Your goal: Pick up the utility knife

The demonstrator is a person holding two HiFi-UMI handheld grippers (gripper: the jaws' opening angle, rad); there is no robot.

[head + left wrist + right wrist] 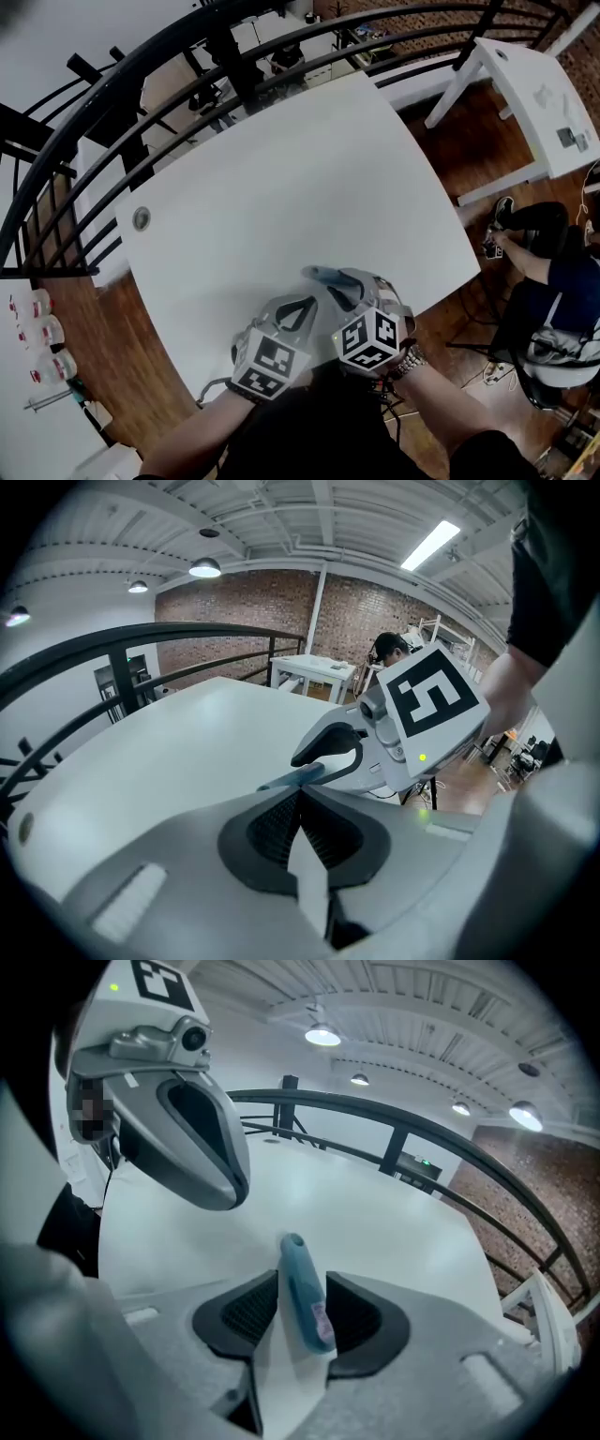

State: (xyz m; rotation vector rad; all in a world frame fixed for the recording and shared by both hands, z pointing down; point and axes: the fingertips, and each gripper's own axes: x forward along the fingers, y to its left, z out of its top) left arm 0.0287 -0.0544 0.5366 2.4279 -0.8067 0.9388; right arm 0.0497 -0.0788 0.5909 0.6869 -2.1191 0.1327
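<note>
The utility knife (305, 1299) is a small blue one, and it sits between the jaws of the right gripper (302, 1286). The jaws are closed tight on it, one pad on each flat side. The round end w/ a little hole pokes out past the jaw tips. The other end, w/ a small pink sticker, goes back in between the pads. I can't see any blade out.

From where I stand it looks light & hard, prob. plastic w/ a smooth skin. So it won't bend or squash, but I think it could slide or tip in the jaws if the squeeze goes soft. The ribbed pads should help w/ that. The best spot to hold is the middle of the body, on the wide flat sides, & that's about where the hold is now. It sits a bit crooked, leaning to one side, so I'd move it slow.

In the head view the knife is low over the near edge of the white desk (281, 187). It seems to be off the top, but I can't be sure.

The left gripper (300, 799) is right beside the right one. Its jaws are pressed together w/ nothing in them.

Further out, a black railing (141, 75) curves round the far side of the desk. There's a 2nd white table (534, 84) off to the right, and a person sitting (553, 281) near it.
</note>
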